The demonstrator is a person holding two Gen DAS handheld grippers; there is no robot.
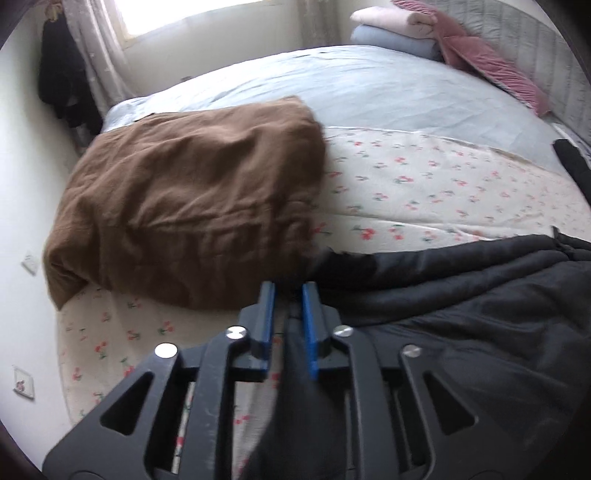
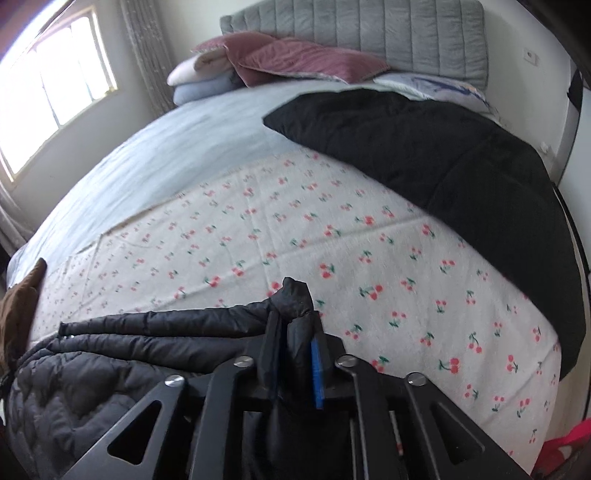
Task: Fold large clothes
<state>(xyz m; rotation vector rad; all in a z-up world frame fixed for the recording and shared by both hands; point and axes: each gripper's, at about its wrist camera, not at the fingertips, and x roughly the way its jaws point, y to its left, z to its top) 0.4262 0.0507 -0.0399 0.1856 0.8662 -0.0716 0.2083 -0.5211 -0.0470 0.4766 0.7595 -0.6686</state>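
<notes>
Black jacket (image 2: 110,354) pinched in both tongs

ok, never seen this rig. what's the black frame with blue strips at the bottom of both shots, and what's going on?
No robot: a person carries a two-finger gripper in each hand, with a fisheye camera looking along the fingers. One picture is from the left gripper, the other from the right gripper. Both are shut on edges of one black quilted puffer jacket lying on the cherry-print white blanket on the bed. Also there: a folded brown garment, another folded black garment, and dusty-pink pillows by the grey padded headboard.
</notes>
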